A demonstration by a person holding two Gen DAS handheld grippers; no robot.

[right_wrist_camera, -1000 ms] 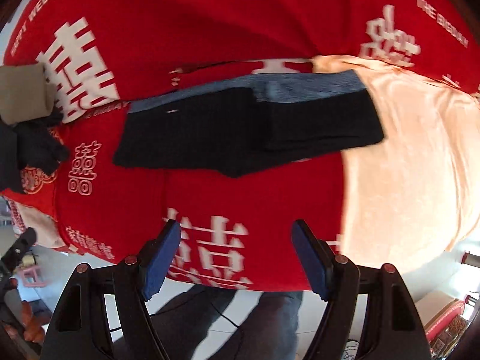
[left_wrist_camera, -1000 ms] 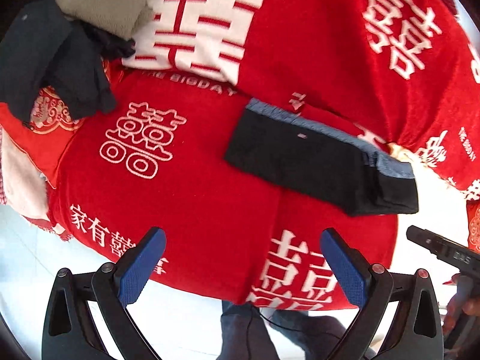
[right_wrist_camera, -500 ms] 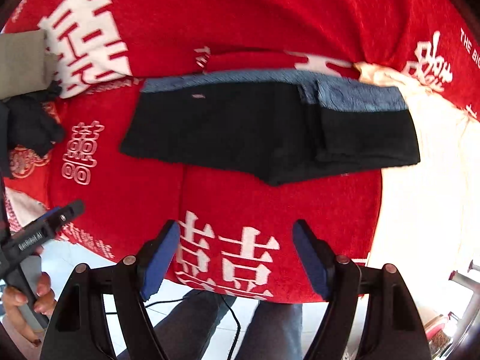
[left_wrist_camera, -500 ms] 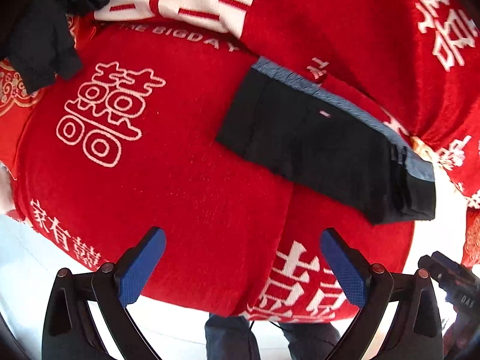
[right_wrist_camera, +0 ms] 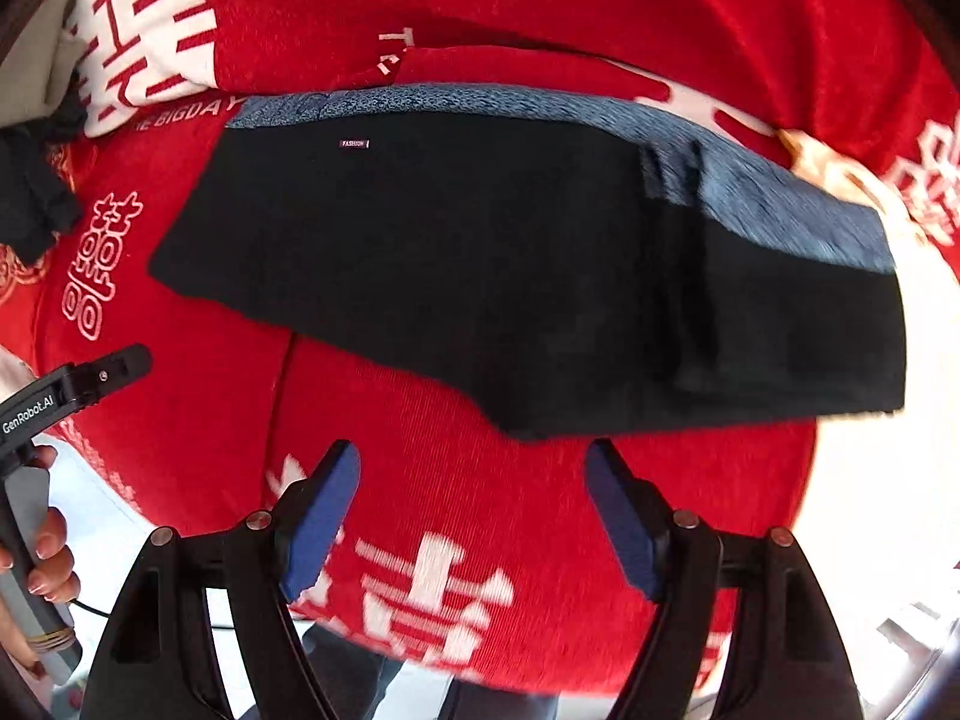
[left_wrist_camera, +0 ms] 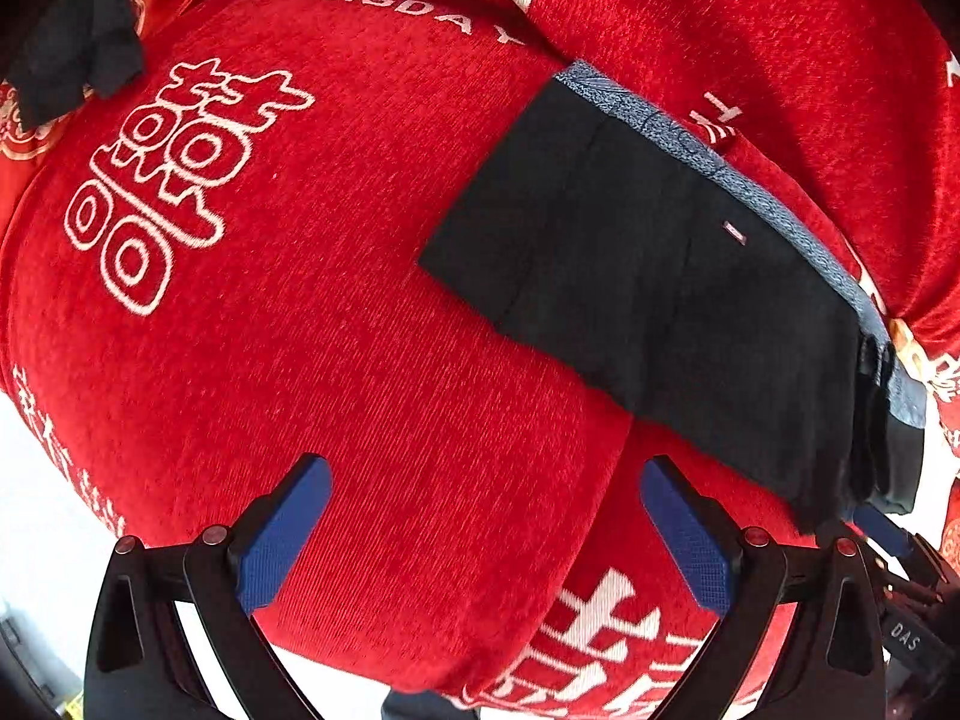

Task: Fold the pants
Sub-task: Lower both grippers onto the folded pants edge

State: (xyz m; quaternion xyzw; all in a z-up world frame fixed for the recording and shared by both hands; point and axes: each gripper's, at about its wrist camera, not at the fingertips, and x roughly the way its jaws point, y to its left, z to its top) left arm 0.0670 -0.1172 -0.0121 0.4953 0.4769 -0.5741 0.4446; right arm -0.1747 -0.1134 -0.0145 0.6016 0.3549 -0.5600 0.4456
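Observation:
Black pants (left_wrist_camera: 648,288) with a blue-grey side stripe lie flat and partly folded on a red cloth with white characters (left_wrist_camera: 288,276). They also show in the right wrist view (right_wrist_camera: 510,276), with a thicker folded layer at the right end. My left gripper (left_wrist_camera: 480,516) is open and empty, just short of the pants' near edge. My right gripper (right_wrist_camera: 471,507) is open and empty, just below the pants' near edge. The left gripper's tip shows in the right wrist view (right_wrist_camera: 114,369).
A dark garment (left_wrist_camera: 72,54) lies at the far left of the red cloth. A beige folded item (right_wrist_camera: 30,66) sits beside it. A pale peach sheet (right_wrist_camera: 870,480) lies to the right of the red cloth. The cloth's near edge drops off just below the grippers.
Both grippers have moved in closer to the pants, which now fill more of each view. Both stay open. The pants have not moved.

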